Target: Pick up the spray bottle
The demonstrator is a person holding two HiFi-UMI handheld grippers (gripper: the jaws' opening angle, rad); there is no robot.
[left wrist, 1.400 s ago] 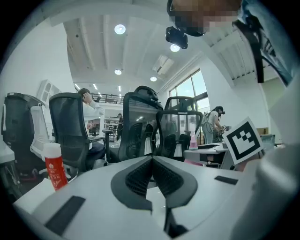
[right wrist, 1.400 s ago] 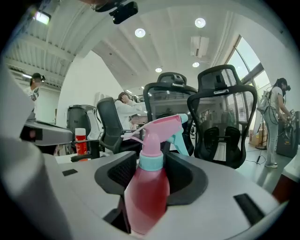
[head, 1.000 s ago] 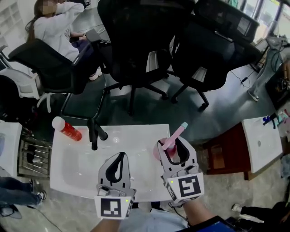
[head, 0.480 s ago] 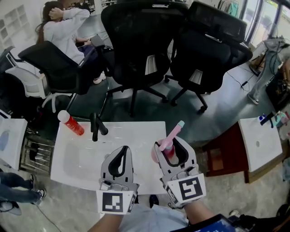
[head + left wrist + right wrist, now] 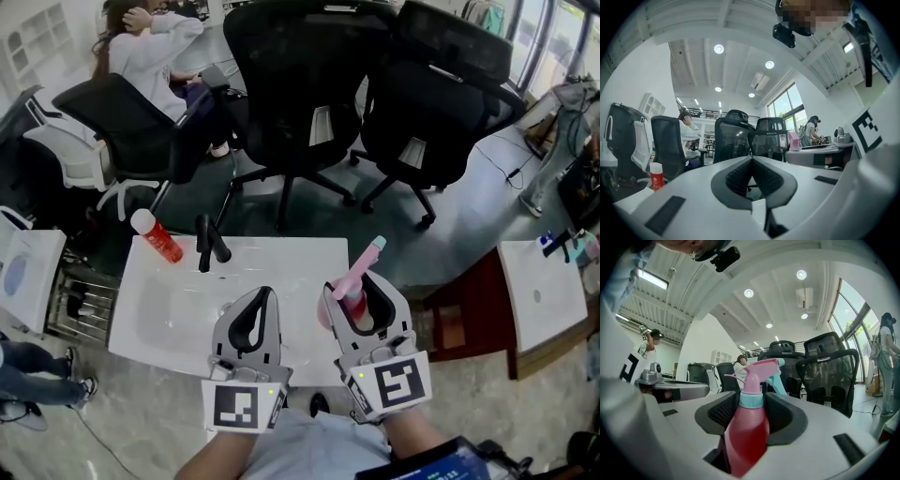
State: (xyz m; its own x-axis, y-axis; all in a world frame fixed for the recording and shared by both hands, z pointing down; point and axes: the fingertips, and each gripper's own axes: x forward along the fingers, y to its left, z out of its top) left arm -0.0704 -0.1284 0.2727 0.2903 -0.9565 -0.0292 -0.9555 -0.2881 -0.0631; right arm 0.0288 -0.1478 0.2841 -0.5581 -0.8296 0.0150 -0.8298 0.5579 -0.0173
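A pink spray bottle with a pink trigger head and a teal nozzle stands upright between the jaws of my right gripper, over the right end of the white basin table. In the right gripper view the pads press on both sides of the spray bottle, just below its teal collar, so the right gripper is shut on it. My left gripper hovers beside it over the table's near edge. The left gripper has its jaws together, with nothing between them.
A red bottle with a white cap lies at the table's far left, and also shows as the red bottle. A black faucet stands next to it. Black office chairs crowd the floor beyond. A person sits at the far left.
Both grippers have lifted a little together, the spray bottle still in the right one. The head view has shifted, so the table sits slightly higher in the picture.
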